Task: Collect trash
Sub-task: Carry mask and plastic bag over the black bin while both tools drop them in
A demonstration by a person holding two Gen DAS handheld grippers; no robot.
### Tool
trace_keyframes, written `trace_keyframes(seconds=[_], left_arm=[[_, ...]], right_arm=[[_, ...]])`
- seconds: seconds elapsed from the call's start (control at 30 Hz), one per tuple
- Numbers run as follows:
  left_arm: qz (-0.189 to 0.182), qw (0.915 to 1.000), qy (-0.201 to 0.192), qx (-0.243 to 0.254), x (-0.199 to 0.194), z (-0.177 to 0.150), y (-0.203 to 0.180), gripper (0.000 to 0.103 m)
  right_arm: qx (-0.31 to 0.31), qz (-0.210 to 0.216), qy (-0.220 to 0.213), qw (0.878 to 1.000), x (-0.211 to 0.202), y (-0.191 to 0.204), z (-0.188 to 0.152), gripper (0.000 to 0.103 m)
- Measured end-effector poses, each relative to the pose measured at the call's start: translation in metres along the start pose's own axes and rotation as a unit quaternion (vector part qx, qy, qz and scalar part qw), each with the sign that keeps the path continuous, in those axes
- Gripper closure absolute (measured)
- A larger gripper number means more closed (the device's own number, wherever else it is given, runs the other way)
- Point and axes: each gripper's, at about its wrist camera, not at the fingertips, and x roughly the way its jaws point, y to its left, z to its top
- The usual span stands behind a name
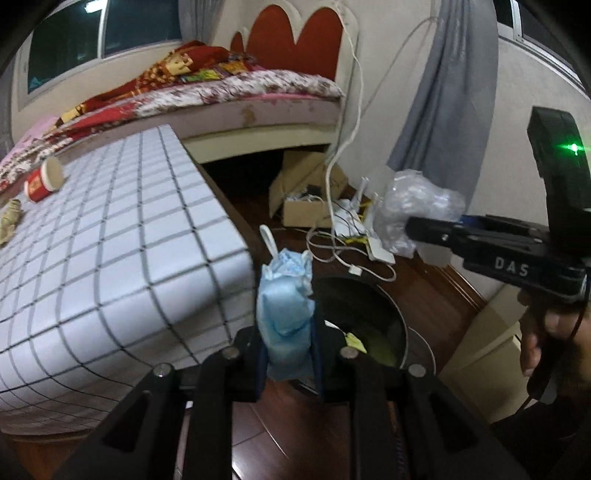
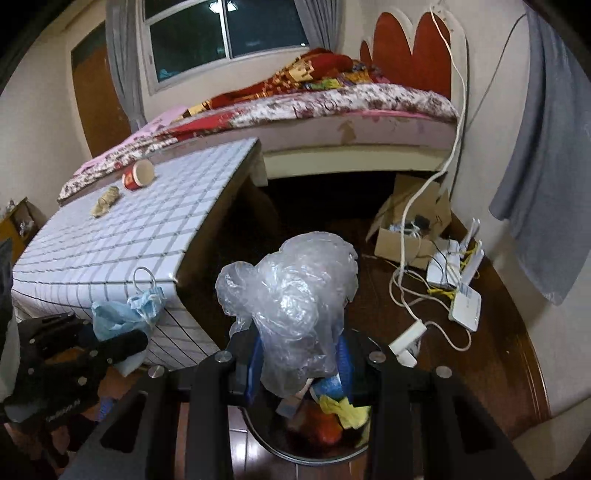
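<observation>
While both fingers are clenching trash, the face mask (image 1: 286, 314) and plastic wrap (image 2: 295, 306) are hanging near the bin (image 1: 388, 314) rim and risking floor drops.

1. Bed (image 2: 369, 107) with floral sheet, red blanket, against far wall under window (image 2: 221, 33).
2. Open cardboard box (image 2: 410, 229) on floor by bed corner.
3. White routers (image 2: 461, 284) and cables beside box.
4. Grey curtain (image 2: 546, 166) on right wall.

Left gripper (image 1: 287, 354) is clamped on a crumpled light-blue face mask (image 1: 285, 306), right beside the round black trash bin (image 1: 373, 314). Right gripper (image 1: 413, 229) pinches a wad of clear crinkly plastic (image 1: 413, 201).
</observation>
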Motion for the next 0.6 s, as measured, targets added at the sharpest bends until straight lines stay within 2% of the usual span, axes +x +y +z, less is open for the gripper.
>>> trace_keyframes(seconds=[0.2, 0.6], left_arm=[[-0.019, 0.9992, 0.03, 0.021, 0.019, -0.011, -0.021, 0.082], [-0.044, 0.9955, 0.082, 0.017, 0.064, -0.021, -0.036, 0.082]], right_arm=[[0.002, -0.014, 0.027, 1.0, 0.01, -0.013, -0.011, 0.067], [-0.009, -0.037, 0.09, 0.995, 0.035, -0.032, -0.038, 0.067]])
